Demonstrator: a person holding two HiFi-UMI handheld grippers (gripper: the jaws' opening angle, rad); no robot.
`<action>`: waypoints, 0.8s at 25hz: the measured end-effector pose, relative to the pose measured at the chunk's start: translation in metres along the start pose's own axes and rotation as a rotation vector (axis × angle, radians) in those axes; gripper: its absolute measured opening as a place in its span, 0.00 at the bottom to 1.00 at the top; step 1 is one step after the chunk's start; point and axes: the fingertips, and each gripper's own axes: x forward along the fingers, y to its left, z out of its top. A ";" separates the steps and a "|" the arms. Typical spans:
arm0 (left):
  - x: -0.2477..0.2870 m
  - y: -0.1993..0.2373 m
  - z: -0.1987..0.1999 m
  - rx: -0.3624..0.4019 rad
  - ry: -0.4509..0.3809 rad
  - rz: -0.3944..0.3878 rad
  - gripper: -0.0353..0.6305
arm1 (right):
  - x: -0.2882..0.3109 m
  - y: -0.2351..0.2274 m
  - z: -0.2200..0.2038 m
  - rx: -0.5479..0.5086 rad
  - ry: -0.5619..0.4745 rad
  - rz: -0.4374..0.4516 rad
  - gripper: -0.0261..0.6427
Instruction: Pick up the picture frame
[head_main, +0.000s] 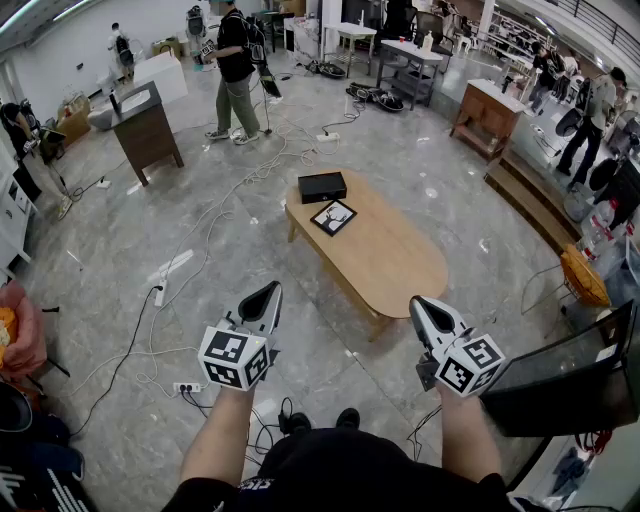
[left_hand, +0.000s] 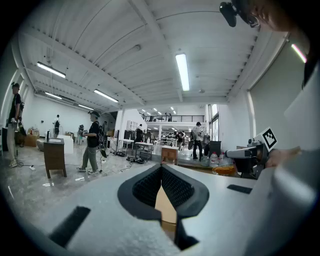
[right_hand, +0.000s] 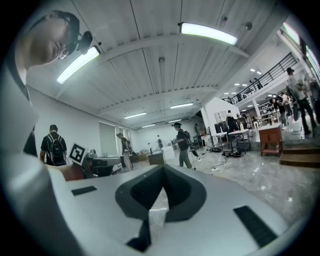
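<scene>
A small black picture frame (head_main: 333, 216) with a white picture lies flat on the far end of the oval wooden table (head_main: 385, 265). My left gripper (head_main: 271, 293) is held near me, well short of the table's left side, jaws shut and empty. To the right, my right gripper (head_main: 417, 306) hovers by the table's near end, also shut with nothing in it. In the left gripper view the closed jaws (left_hand: 161, 168) point level across the hall; the right gripper view shows its closed jaws (right_hand: 163, 169) the same way. The frame is in neither gripper view.
A black box (head_main: 322, 186) sits on the table's far tip behind the frame. Cables and a power strip (head_main: 186, 387) lie on the floor at left. A person (head_main: 236, 68) stands beyond the table, a dark cabinet (head_main: 146, 127) far left, a black monitor (head_main: 575, 385) at right.
</scene>
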 end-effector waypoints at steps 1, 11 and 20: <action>0.003 -0.003 0.000 0.010 0.002 -0.003 0.07 | -0.002 -0.002 0.000 -0.003 -0.004 -0.002 0.04; 0.024 -0.034 0.002 0.057 0.034 -0.011 0.07 | -0.023 -0.032 0.010 -0.013 -0.038 -0.026 0.04; 0.040 -0.068 -0.007 0.059 0.037 -0.001 0.07 | -0.042 -0.056 0.005 -0.018 -0.032 0.007 0.04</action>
